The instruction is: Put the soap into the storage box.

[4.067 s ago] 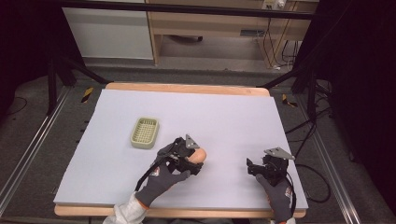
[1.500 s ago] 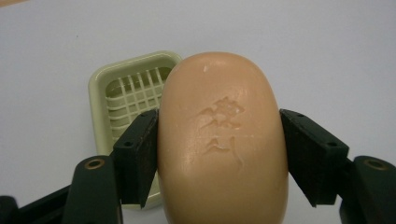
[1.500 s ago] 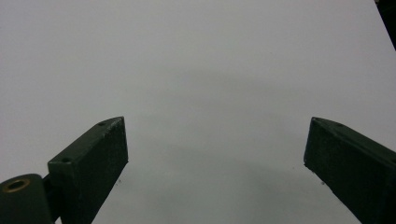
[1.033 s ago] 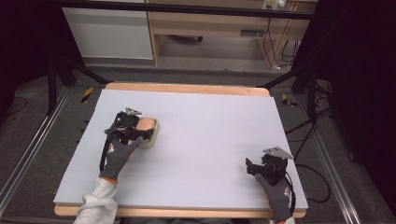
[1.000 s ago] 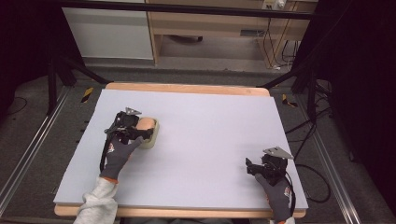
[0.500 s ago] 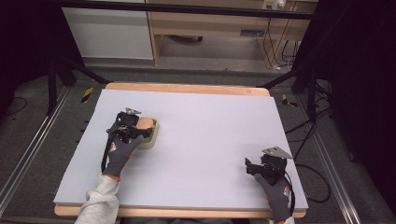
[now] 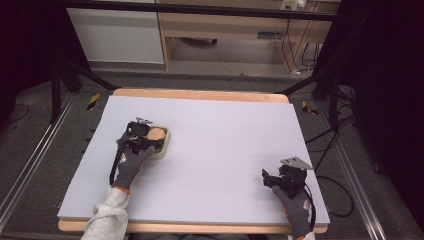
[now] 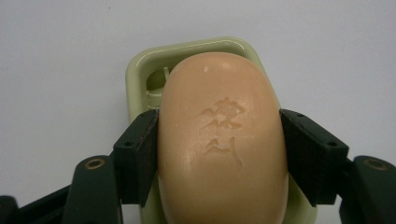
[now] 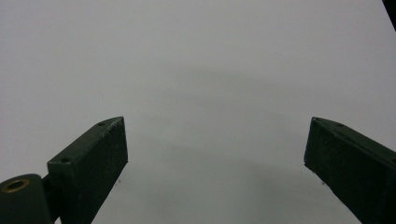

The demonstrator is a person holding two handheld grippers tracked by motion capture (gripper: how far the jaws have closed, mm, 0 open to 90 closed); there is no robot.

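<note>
Between the jaws of the left gripper [image 8: 219, 154] sits a peach-coloured bar of soap [image 8: 222, 140], pinched at its two long sides by the black pads, stamped face up. Directly under it, and reaching past the jaw tips, lies a pale green soap dish [image 8: 140, 79]; the bar covers most of the tray, and one corner of the slatted floor shows beyond the pad seen at the left in the left gripper view. Whether the soap already rests on the dish or hangs just above it, I cannot tell.

In the high view the left gripper [image 7: 141, 140] is over the dish [image 7: 166, 145] on the table's [image 7: 225, 130] left half, with the soap [image 7: 156, 133] just ahead of the gloved hand. Well apart, at the near right corner, the right gripper [image 7: 280, 179] rests low with its jaws spread wide and nothing between them; in its own view the right gripper [image 9: 215, 154] has bare white table ahead.

The likely step is setting the bar in the dish and letting go. Risks: soap is slick, so a loose or uneven pinch could let it skid askew; opening while it is high would drop it and perhaps bounce it out; a pad clipping the rim on withdrawal could drag the light dish sideways.
</note>
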